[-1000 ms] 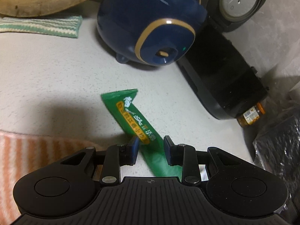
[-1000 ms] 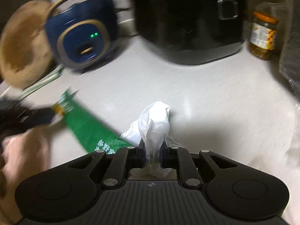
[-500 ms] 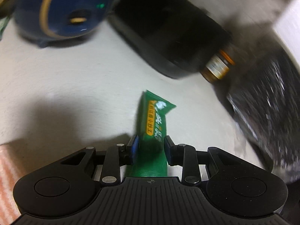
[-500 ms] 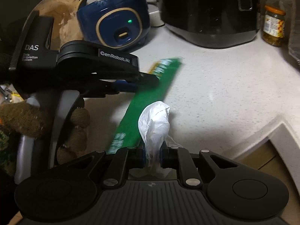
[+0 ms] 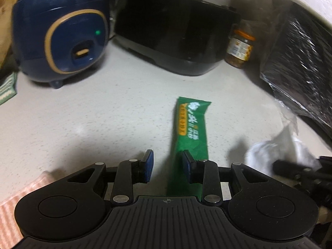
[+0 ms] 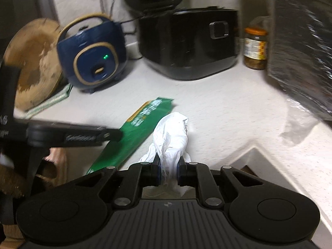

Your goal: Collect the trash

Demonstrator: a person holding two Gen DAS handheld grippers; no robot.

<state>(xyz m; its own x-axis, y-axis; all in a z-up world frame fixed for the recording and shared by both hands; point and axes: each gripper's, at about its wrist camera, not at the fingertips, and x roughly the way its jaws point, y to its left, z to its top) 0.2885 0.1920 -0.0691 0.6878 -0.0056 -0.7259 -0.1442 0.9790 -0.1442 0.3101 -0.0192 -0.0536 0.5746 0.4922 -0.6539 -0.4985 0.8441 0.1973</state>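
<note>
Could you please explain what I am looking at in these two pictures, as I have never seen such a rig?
A person holds a two-finger gripper in each hand; each carries a camera looking forward. One picture is from the left gripper, whose jaws have just opened a little: a green wrapper is between them, unclamped. The other is from the right gripper, shut on a white wad. On the counter stand a blue cooker, a black cooker and a jar.

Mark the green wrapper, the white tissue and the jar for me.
green wrapper [image 5: 192, 124], left wrist view, on its printed upper half.
white tissue [image 6: 171, 132], right wrist view, on the crumpled bulk above the fingers.
jar [image 6: 254, 48], right wrist view, on its label.
</note>
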